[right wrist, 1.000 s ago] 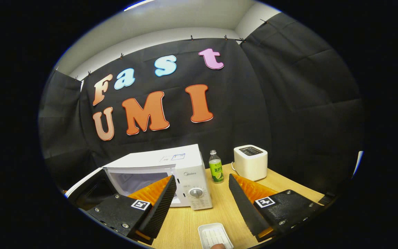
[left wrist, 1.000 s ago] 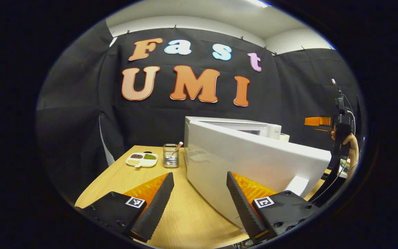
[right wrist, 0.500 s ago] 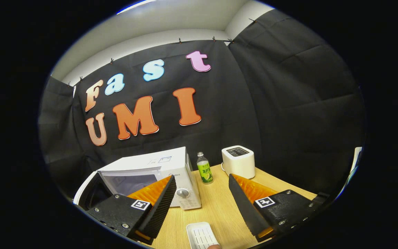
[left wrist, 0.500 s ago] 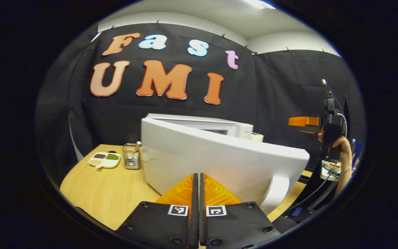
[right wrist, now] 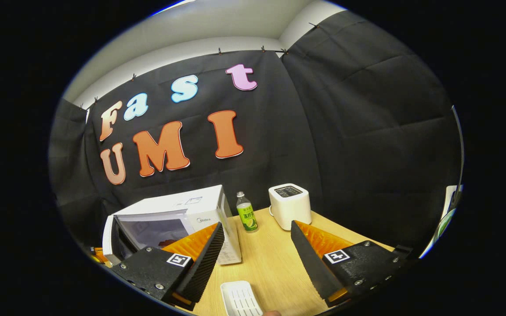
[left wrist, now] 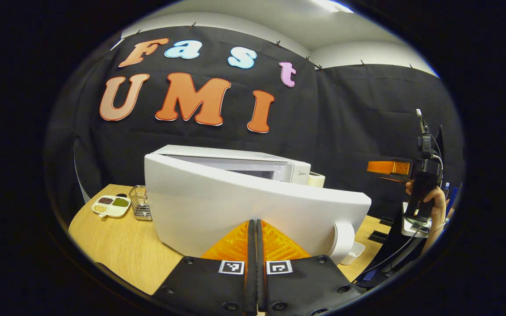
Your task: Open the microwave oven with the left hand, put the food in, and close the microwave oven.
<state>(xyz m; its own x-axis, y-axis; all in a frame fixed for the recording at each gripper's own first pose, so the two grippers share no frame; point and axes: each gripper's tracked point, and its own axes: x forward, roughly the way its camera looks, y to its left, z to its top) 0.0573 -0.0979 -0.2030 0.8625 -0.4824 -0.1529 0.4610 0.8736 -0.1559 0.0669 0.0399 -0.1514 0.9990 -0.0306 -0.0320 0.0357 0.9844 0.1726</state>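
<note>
- The wooden surface (right wrist: pixel 275 263) is seen to carry the microwave oven (right wrist: pixel 178 217), with a green-labelled bottle (right wrist: pixel 246 217) and a white toaster (right wrist: pixel 290 206) set beside it, apart from the door's swing.
- The microwave door (left wrist: pixel 253 210) is found part-open, its outer face turned toward the left tongs (left wrist: pixel 255 245), judged ready to be pushed shut.
- The left tongs are clenched on nothing, just before the door, probably so a blunt tip can press it.
- The right tongs (right wrist: pixel 256 250) are held released, well apart from the oven.
- Something dark, perhaps the food (right wrist: pixel 165 242), is glimpsed inside the cavity.
- A small white ribbed tray (right wrist: pixel 240 298) lies below the right tongs.
</note>
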